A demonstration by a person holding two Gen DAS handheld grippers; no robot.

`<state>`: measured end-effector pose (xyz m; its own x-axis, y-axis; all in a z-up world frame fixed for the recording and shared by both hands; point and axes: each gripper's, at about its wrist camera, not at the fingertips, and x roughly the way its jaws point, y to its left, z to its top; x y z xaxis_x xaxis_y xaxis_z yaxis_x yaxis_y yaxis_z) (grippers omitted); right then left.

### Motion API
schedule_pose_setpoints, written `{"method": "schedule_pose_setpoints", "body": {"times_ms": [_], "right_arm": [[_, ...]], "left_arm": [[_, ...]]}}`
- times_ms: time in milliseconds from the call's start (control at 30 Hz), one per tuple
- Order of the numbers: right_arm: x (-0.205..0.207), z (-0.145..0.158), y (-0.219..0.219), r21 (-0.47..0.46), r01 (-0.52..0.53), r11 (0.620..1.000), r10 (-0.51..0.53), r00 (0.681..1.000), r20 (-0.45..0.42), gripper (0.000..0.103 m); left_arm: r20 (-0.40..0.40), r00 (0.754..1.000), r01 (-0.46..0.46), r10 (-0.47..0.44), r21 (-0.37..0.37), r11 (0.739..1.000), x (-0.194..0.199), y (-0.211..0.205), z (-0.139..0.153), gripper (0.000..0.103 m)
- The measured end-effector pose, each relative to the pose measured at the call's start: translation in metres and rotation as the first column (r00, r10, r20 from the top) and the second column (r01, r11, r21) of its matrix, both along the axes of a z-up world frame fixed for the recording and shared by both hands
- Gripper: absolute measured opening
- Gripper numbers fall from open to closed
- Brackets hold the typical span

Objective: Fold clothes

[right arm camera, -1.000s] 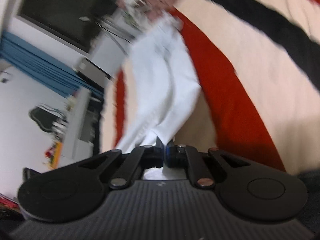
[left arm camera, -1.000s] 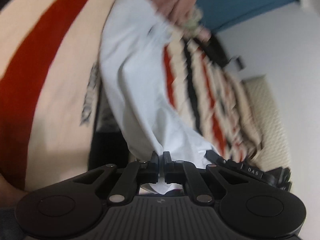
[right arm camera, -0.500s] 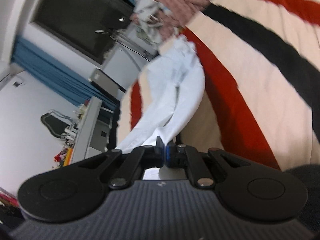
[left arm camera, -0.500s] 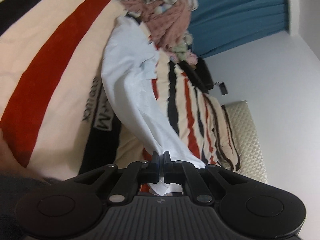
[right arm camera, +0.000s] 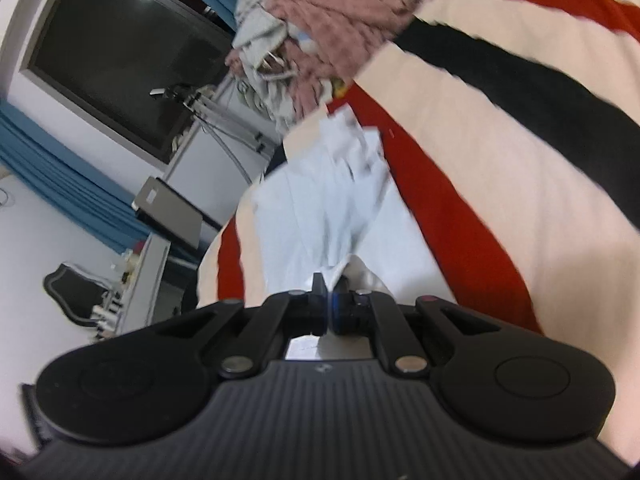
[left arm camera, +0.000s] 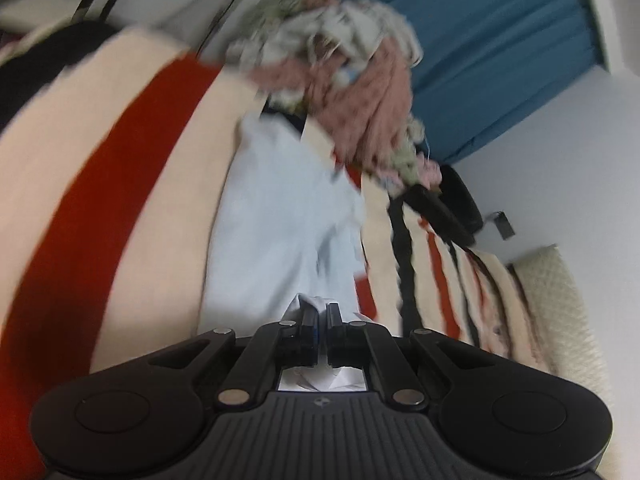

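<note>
I am holding the pale blue-white cotton garment with both tools. My left tool is clamped tight on one edge of the cloth, a little fold of it bunching up between the black fingers. My right tool is pinching another edge of the same pale garment, its jaws pressed together on the fabric.

The garment is lying stretched out along the bed, on the cream blanket with broad red and black stripes, running away from both tools toward the far end. There its far end is reaching the heap of crumpled clothes, dusty pink knit mixed with grey-green pieces; in the right wrist view the same pile is sitting just beyond the cloth's ragged far edge.

Both views are blurring somewhat. Behind the bed I am seeing a teal-blue curtain and a white wall, and on the right tool's side a dark flat screen on the wall.
</note>
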<state>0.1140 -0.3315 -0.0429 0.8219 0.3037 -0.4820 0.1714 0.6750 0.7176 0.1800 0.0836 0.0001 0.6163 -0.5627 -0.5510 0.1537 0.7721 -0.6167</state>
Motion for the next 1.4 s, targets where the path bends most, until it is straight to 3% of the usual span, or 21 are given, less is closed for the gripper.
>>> {"method": "schedule_pose_setpoints", "body": {"times_ms": [200, 267, 467, 633, 667, 733, 767, 800, 833, 867, 967, 1200, 1400], "right_arm": [[0.076, -0.036, -0.002, -0.100, 0.002, 0.995, 0.011, 0.992, 0.123, 0.006], [0.092, -0.045, -0.001, -0.150, 0.004, 0.989, 0.021, 0.987, 0.162, 0.006], [0.128, -0.063, 0.014, -0.331, -0.018, 0.944, 0.073, 0.985, 0.154, 0.006], [0.128, -0.066, 0.031, -0.439, -0.026, 0.898, 0.098, 0.985, 0.141, 0.009], [0.124, -0.061, 0.032, -0.446, -0.024, 0.895, 0.101, 0.983, 0.150, 0.010], [0.113, -0.048, 0.036, -0.473, -0.015, 0.881, 0.109, 0.979, 0.172, 0.032], [0.106, -0.041, 0.038, -0.486, -0.008, 0.874, 0.114, 0.975, 0.189, 0.063], [0.096, -0.033, 0.041, -0.495, 0.006, 0.869, 0.116, 0.969, 0.217, 0.086], [0.085, -0.025, 0.043, -0.498, 0.024, 0.867, 0.114, 0.963, 0.245, 0.089], [0.076, -0.018, 0.045, -0.501, 0.036, 0.865, 0.110, 0.960, 0.258, 0.088], [0.052, 0.001, 0.054, -0.525, 0.008, 0.851, 0.145, 0.957, 0.251, 0.087], [-0.021, 0.026, 0.071, -0.580, 0.043, 0.814, 0.169, 0.937, 0.306, 0.087], [-0.070, 0.028, 0.082, -0.617, 0.088, 0.782, 0.153, 0.932, 0.328, 0.087]], "left_arm": [[0.171, 0.984, -0.073, 0.043, 0.171, 0.983, 0.064, -0.035, -0.015, 0.004], [0.210, 0.976, -0.101, 0.060, 0.187, 0.977, 0.084, -0.045, -0.029, 0.004], [0.215, 0.974, -0.130, 0.067, 0.292, 0.947, 0.125, -0.071, -0.080, 0.005], [0.244, 0.969, -0.111, 0.027, 0.339, 0.934, 0.122, -0.076, -0.093, 0.008], [0.250, 0.968, -0.114, 0.024, 0.350, 0.930, 0.118, -0.077, -0.091, 0.011], [0.270, 0.963, -0.124, 0.019, 0.377, 0.918, 0.105, -0.078, -0.081, 0.019], [0.282, 0.959, -0.120, 0.009, 0.379, 0.917, 0.096, -0.077, -0.075, 0.035], [0.289, 0.957, -0.114, -0.001, 0.380, 0.918, 0.087, -0.076, -0.069, 0.045], [0.294, 0.956, -0.109, -0.009, 0.384, 0.917, 0.077, -0.076, -0.062, 0.062], [0.299, 0.954, -0.105, -0.017, 0.387, 0.916, 0.068, -0.075, -0.055, 0.070], [0.336, 0.940, -0.091, -0.051, 0.392, 0.916, 0.033, -0.072, -0.035, 0.078], [0.442, 0.895, -0.147, -0.060, 0.420, 0.895, -0.052, -0.061, 0.002, 0.082], [0.459, 0.886, -0.140, -0.065, 0.399, 0.906, -0.111, -0.055, 0.010, 0.082]]}}
